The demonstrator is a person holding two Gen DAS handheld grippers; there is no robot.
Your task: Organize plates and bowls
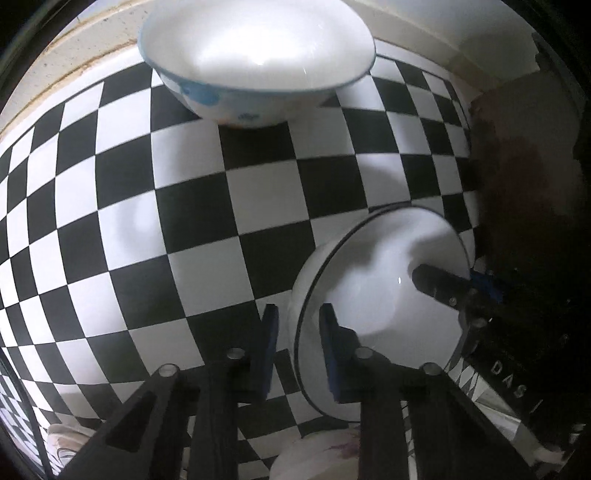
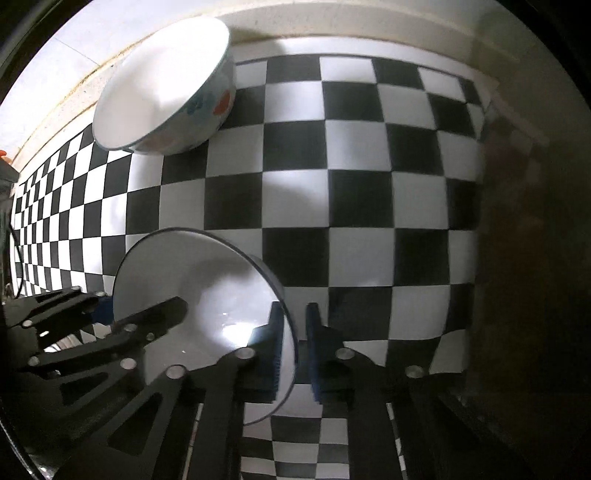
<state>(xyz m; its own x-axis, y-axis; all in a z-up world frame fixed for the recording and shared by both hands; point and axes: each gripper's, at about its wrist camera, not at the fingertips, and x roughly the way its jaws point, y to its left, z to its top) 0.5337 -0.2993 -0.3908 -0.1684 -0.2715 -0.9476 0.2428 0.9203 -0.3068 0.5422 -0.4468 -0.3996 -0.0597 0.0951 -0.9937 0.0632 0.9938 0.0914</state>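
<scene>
A white bowl with a dark rim point(image 1: 373, 291) hangs tilted over the checkered cloth, held from both sides. My left gripper point(image 1: 297, 343) straddles its left rim, one blue pad inside and one outside. My right gripper point(image 2: 293, 347) straddles the opposite rim of the same bowl point(image 2: 207, 295) the same way. Each gripper's fingers point(image 1: 439, 284) show in the other's view. A larger white bowl with blue and orange flowers point(image 1: 255, 62) stands at the back of the cloth, also in the right wrist view point(image 2: 166, 92).
The black-and-white checkered cloth point(image 1: 192, 206) covers the table up to a cream wall edge point(image 2: 332, 26) at the back. A dark brown surface point(image 2: 524, 258) lies along the right side. Another floral dish point(image 1: 317, 454) shows under the left gripper.
</scene>
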